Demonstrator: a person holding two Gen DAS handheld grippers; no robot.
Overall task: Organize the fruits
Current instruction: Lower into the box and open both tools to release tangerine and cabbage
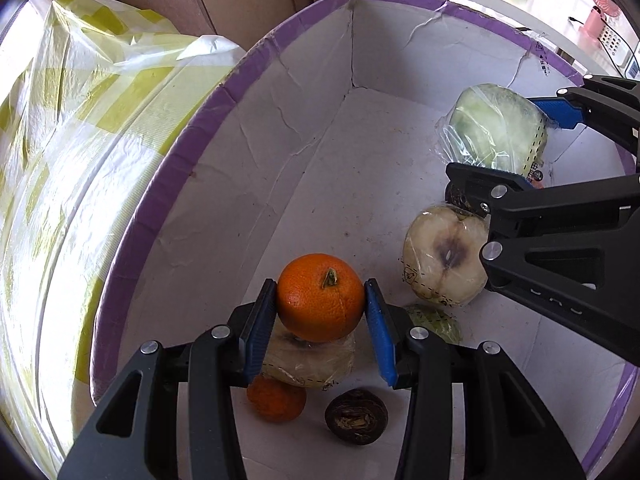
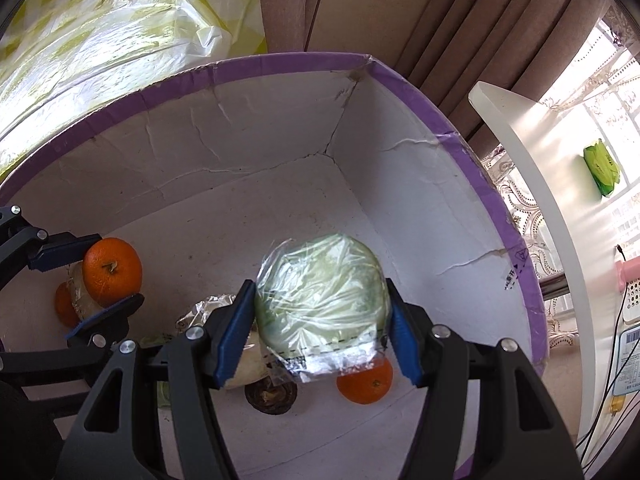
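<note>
My left gripper (image 1: pixel 321 305) is shut on an orange (image 1: pixel 321 300) and holds it above the floor of a white box with a purple rim (image 1: pixel 176 184). My right gripper (image 2: pixel 322 320) is shut on a pale green fruit wrapped in clear plastic (image 2: pixel 320 292), held over the box; it also shows in the left wrist view (image 1: pixel 496 128). On the box floor lie a wrapped pale fruit (image 1: pixel 444 260), another wrapped one under the orange (image 1: pixel 312 360), a smaller orange (image 1: pixel 276 400), a dark brown round fruit (image 1: pixel 356 416) and one more orange (image 2: pixel 366 382).
A yellow-checked plastic bag (image 1: pixel 80 128) lies left of the box. Brown curtains (image 2: pixel 380 16) hang behind. A white table (image 2: pixel 560 208) with a green packet (image 2: pixel 602 168) and a pink fan (image 1: pixel 598 12) stands to the right.
</note>
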